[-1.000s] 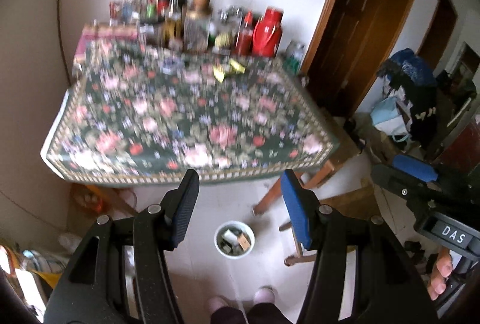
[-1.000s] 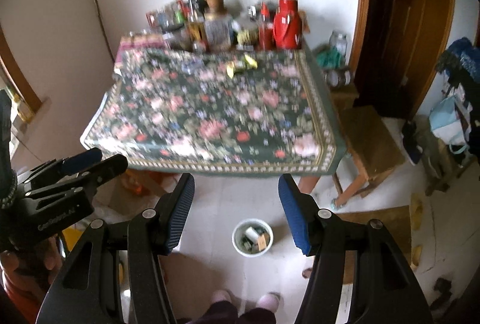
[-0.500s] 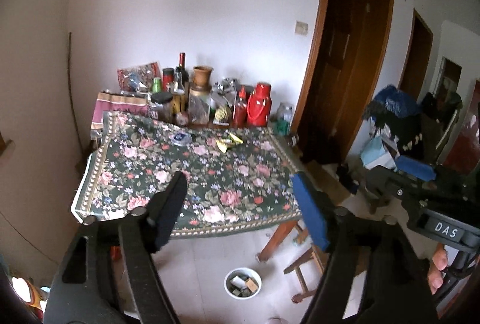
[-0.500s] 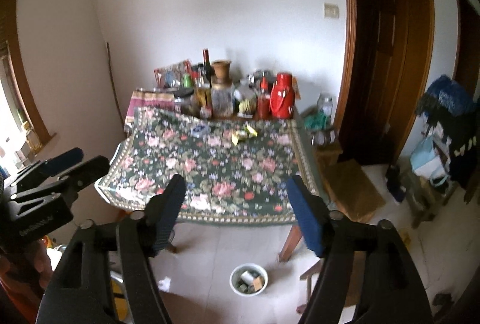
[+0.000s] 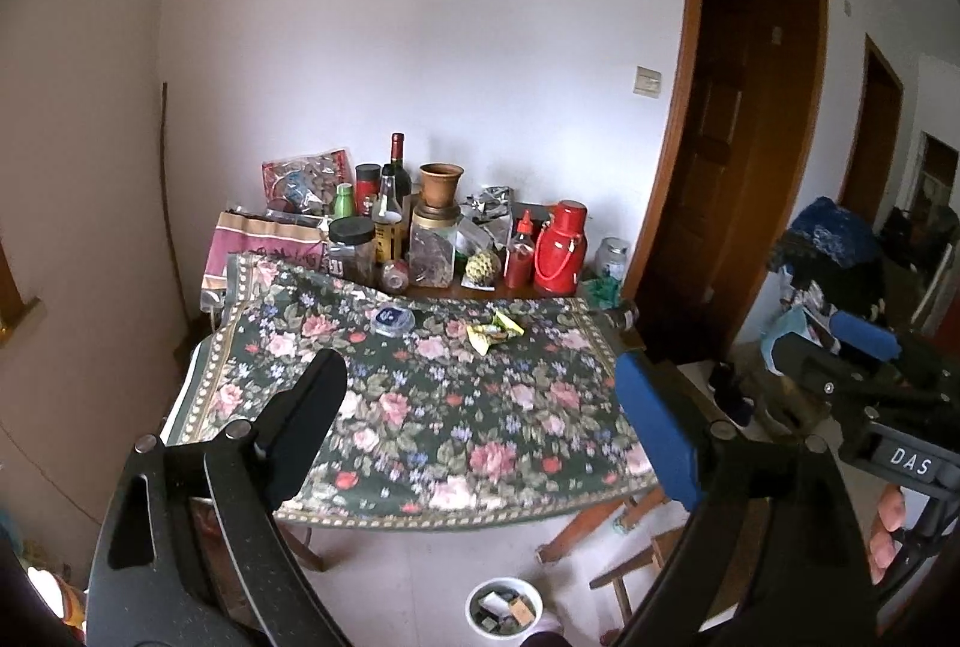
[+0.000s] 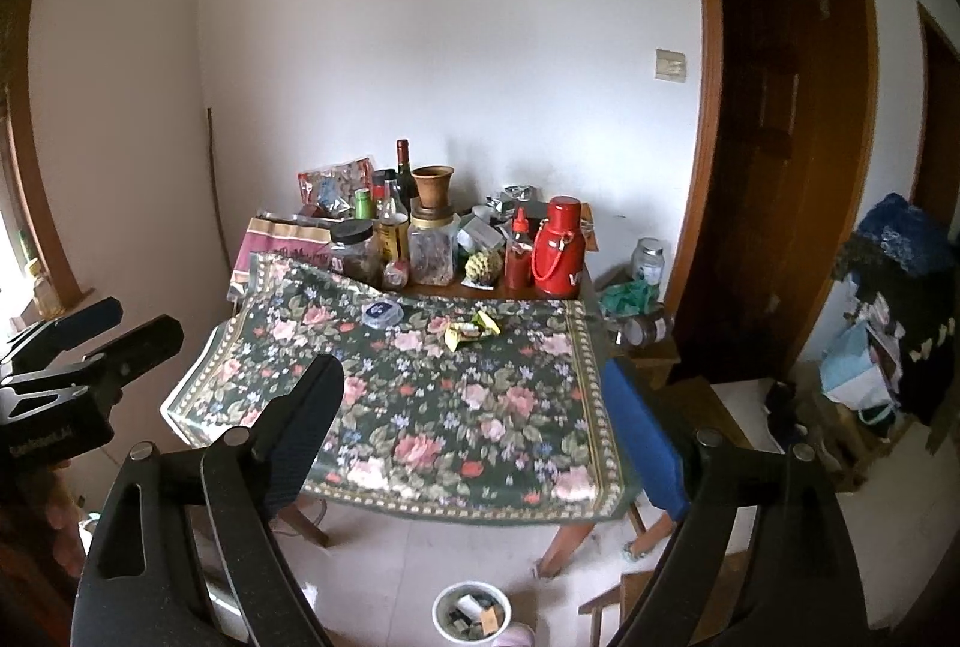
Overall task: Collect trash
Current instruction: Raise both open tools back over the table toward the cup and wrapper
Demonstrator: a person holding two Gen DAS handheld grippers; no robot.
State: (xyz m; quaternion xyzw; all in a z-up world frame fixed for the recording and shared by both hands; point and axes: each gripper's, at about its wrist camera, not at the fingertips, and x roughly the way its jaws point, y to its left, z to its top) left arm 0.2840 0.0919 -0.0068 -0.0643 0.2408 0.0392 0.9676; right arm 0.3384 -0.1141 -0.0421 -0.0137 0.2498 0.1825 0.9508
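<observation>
Crumpled yellow wrappers point(image 5: 493, 332) lie on the floral tablecloth point(image 5: 420, 407); both tools' jaws are opening, empty

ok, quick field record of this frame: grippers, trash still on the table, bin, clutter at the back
left gripper: jaws opening, nothing between them
right gripper: jaws opening, nothing between them
trash left: yellow wrappers and a blue-topped round lid on the floral tablecloth
bin: white bucket on the floor in front of the table, already holding scraps
back of table: red thermos, wine bottle, jars
</observation>
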